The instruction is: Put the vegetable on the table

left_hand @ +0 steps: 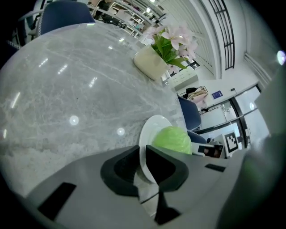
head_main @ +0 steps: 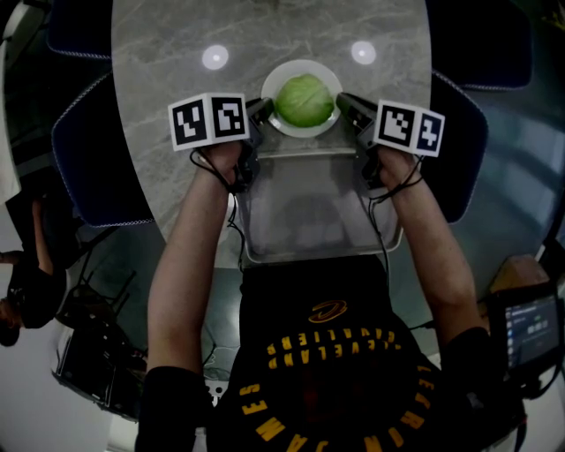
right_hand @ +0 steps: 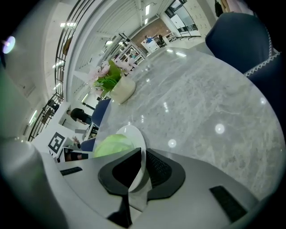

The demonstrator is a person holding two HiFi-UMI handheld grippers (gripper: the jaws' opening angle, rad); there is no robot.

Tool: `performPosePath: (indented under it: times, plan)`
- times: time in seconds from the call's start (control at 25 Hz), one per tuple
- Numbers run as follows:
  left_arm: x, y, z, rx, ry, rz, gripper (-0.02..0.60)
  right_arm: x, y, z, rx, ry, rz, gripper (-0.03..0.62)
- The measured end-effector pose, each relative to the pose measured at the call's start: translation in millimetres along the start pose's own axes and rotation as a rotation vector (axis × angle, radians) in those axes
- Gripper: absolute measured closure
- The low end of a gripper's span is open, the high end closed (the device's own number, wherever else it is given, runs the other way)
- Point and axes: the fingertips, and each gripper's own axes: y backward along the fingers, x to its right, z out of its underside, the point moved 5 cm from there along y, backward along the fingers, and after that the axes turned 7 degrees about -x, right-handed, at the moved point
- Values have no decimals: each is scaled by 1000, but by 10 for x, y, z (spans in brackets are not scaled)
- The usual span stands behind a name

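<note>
Two-handed hold, just beyond a clear plastic tray [head_main: 309, 221]: left gripper [head_main: 263, 111] and right gripper [head_main: 345, 105] each pinch opposite rims of a round white plate [head_main: 303, 131] over the grey marble table [head_main: 177, 53]. Uneven tilt, or a slip on the thin rim, could roll off the round pale green cabbage [head_main: 304, 100] centred on it, smooth and tightly leaved.

The grey marble table [head_main: 177, 53] bears a white flowerpot [left_hand: 149, 65].

- A large office-like hall — a railed upper gallery [left_hand: 225, 36] at the upper right of the left gripper view, ceiling strip lights [right_hand: 148, 9].
- Marble surface [head_main: 168, 62], blue chairs [head_main: 97, 159], potted flowers [left_hand: 163, 49].
</note>
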Motion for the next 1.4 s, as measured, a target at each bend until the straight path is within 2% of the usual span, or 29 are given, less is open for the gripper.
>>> performPosePath:
  times: [0.12,0.2,0.52,0.64,0.76,0.84,1.0,1.08,1.16,1.28,1.4]
  plan:
    - [29,-32,4,-7,-100,-62,540,28,-21,7,-3,19,5,557]
    - [30,-52,2,-7,-127,-84,537,42,-39,1,-5,29,4,556]
    - [-6,-87,11,13,-121,-108,537,60,-29,8,36,118,70,557]
    - [-33,-112,13,26,-110,-103,537,87,-17,-1,47,121,64,557]
    - [-49,-125,-9,35,-137,-128,534,101,0,-35,58,123,60,557]
    - [-54,-135,-20,33,-184,-171,529,106,17,-41,66,131,68,557]
    - [-19,-142,-75,12,-389,-330,528,95,58,-43,83,165,85,557]
    - [-31,-80,-184,33,-436,-371,529,31,55,-82,93,186,93,557]
    - [-88,41,-306,64,-426,-369,529,-81,26,-155,103,204,100,557]
    - [-156,208,-346,107,-369,-340,529,-201,-1,-217,122,217,95,557]
    - [-92,324,-272,203,-288,-264,529,-231,14,-153,133,223,53,557]
